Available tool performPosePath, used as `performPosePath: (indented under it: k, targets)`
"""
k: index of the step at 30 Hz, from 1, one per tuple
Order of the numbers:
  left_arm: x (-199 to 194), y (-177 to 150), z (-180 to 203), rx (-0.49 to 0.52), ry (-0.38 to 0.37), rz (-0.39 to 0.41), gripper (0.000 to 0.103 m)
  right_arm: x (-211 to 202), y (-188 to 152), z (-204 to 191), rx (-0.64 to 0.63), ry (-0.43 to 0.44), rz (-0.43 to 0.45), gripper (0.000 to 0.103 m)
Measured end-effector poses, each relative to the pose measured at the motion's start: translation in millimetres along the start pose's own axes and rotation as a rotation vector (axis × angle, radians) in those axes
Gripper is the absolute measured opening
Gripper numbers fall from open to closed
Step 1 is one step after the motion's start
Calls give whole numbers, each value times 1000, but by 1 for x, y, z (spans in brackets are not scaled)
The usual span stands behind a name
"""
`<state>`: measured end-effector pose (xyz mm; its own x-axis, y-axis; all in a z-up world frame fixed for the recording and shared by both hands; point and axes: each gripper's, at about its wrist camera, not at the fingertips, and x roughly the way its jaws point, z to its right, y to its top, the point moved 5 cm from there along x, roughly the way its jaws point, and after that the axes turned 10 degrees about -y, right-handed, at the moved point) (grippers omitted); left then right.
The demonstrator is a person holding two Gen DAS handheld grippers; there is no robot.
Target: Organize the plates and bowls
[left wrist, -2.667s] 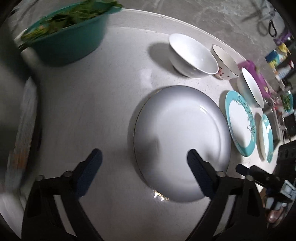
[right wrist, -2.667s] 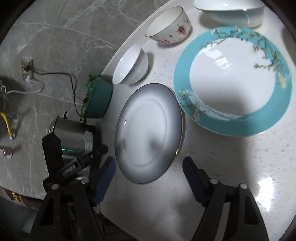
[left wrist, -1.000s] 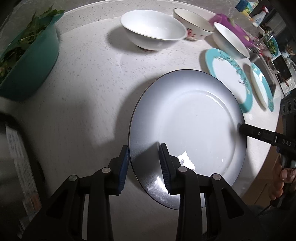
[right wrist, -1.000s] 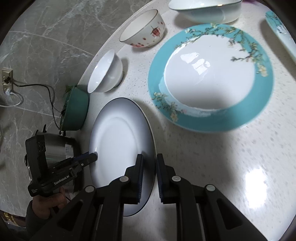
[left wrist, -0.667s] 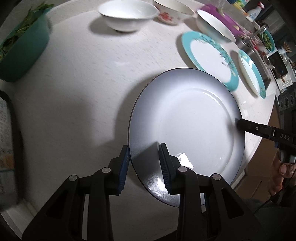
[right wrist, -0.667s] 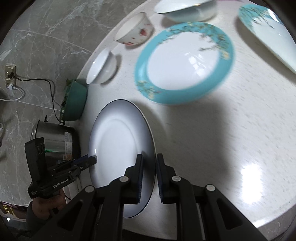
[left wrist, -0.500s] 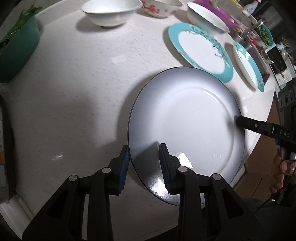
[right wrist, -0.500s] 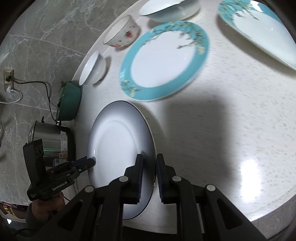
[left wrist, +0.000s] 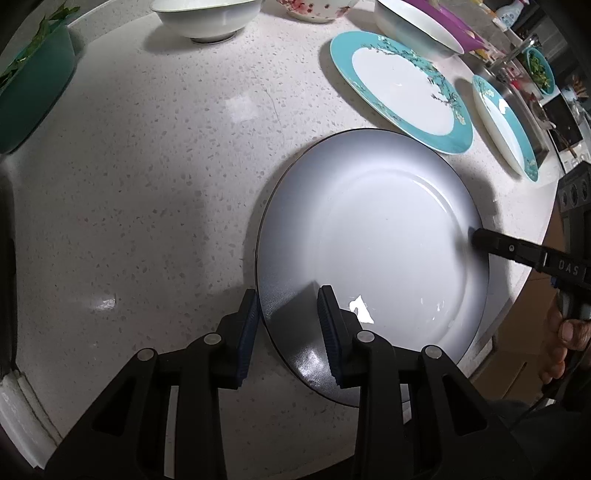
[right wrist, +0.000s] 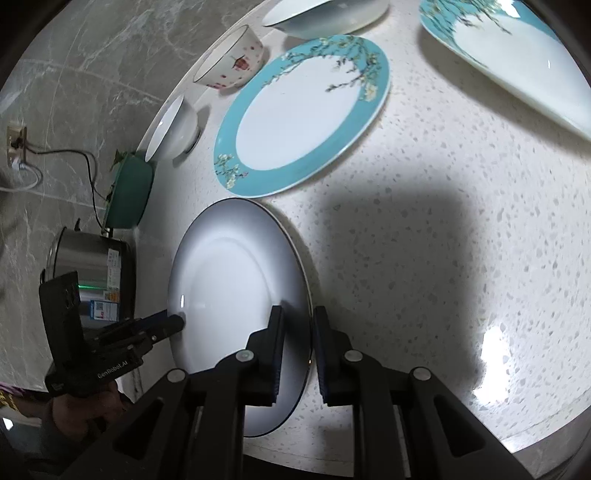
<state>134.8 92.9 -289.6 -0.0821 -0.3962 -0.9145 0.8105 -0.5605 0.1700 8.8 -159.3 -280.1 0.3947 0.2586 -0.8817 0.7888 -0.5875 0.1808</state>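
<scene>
Grey plate (left wrist: 373, 236), white centre fading to a dark thin rim, held between both tongs above the speckled white counter (left wrist: 166, 184), near its front edge. We hold the left gripper (left wrist: 288, 325) narrow, blue pads clamped on the plate's near rim, one pad under the rim and one on top. We hold the right gripper (right wrist: 297, 350) narrower still, jaws pinched on the opposite rim; in the left wrist view its black finger tip (left wrist: 491, 242) sits on the far right edge of the plate, a hand (left wrist: 565, 336) behind it. In the right wrist view the left gripper shows at the plate's left edge with a hand (right wrist: 85, 410) under it. Whether the plate touches the counter we cannot tell.

Just beyond the plate, the big teal-rim plate (left wrist: 402, 88) with blossom print, flat on the counter, close to the grey plate but apart. To its right a smaller teal-rim plate (left wrist: 506, 122). Behind, a wide white bowl (left wrist: 417, 26), then a floral bowl (right wrist: 231, 61), then a plain white bowl (left wrist: 205, 16). Far left, a teal tub (left wrist: 33, 88) with greens. In the right wrist view, a steel pot (right wrist: 92, 266) stands past the tub, off the counter's end, and a cable runs to a wall socket (right wrist: 14, 146).
</scene>
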Motion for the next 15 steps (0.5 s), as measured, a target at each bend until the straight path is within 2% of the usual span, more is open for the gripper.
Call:
performPosePath:
  k: [4, 6, 9, 13, 15]
  targets:
    - [-1, 4, -3, -13, -32, 4, 35, 0, 0, -2, -7, 2, 3, 19]
    - [-12, 7, -10, -15, -33, 30, 60, -2, -1, -1, -10, -10, 8, 23]
    - [-39, 27, -17, 1, -52, 105, 80, -22, 2, -3, -6, -4, 77, 34]
    - [-66, 79, -11, 52, -107, 184, 89, -71, 22, 2, 37, 18, 214, 61]
    - [-66, 110, 5, 107, -139, 181, 90, -97, 38, 10, 99, 43, 288, 66]
